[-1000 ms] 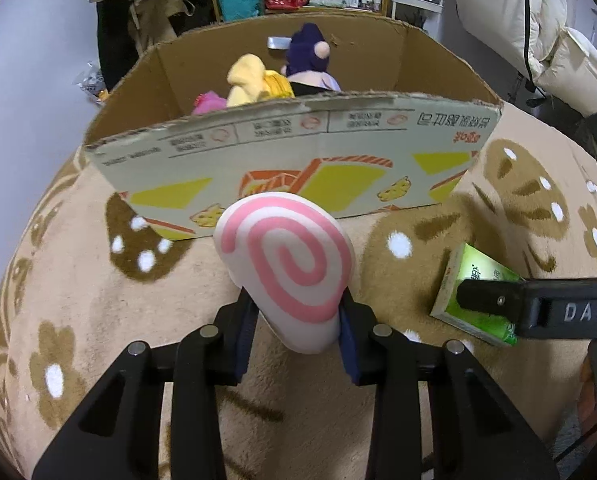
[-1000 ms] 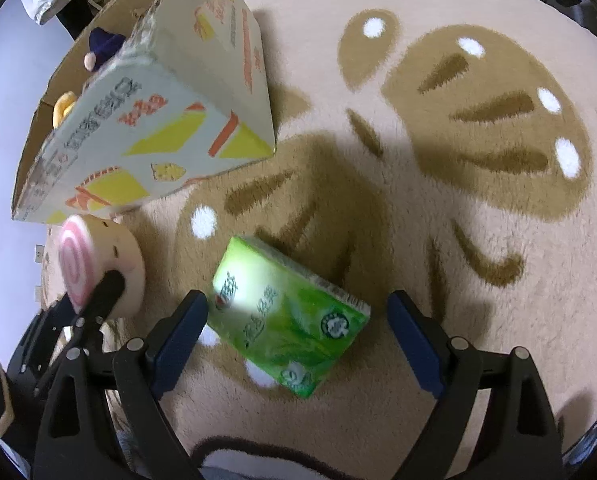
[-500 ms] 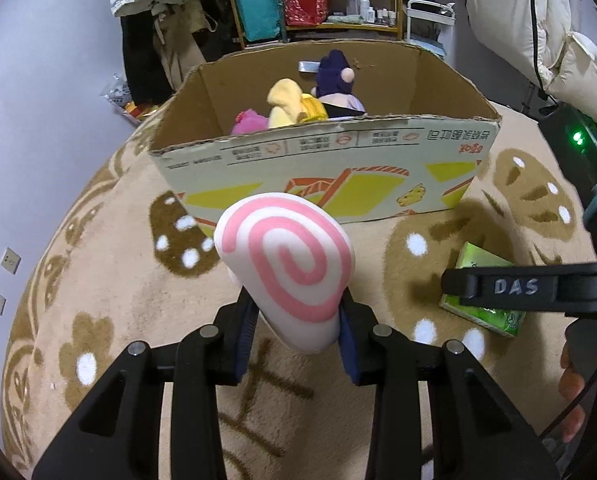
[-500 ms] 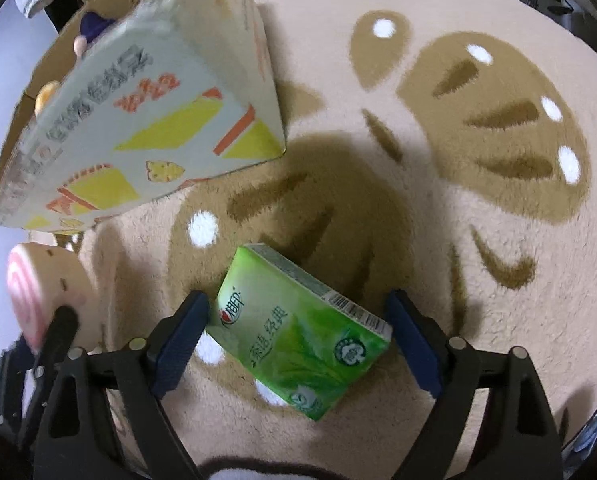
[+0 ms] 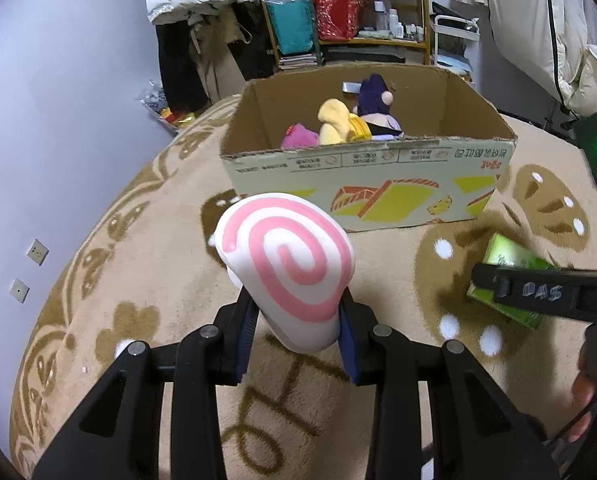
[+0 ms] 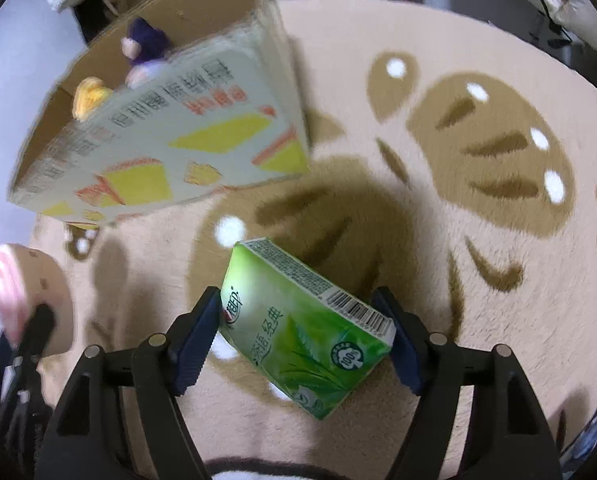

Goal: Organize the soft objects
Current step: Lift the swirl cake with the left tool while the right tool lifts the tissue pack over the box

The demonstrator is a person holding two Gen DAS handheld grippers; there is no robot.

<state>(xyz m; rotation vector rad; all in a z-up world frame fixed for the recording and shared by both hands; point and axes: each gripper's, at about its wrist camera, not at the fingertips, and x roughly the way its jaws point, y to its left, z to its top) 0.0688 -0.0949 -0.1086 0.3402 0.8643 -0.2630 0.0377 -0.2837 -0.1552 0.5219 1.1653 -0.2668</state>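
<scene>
With the left tool clenched on the pink-and-white spiral plush cushion and the right tool apparently closing around the green soft tissue pack, carry both clear above the open cardboard box's near wall before releasing.

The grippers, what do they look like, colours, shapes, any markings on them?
Both are matte black plastic frames with triangular cut-outs and round silver bolt heads. The left gripper and the right gripper carry dark blue ribbed pads on their fingers. Seen from the left wrist view, the right one's side bar bears pale letters reading DAS. No sleeves show.
</scene>
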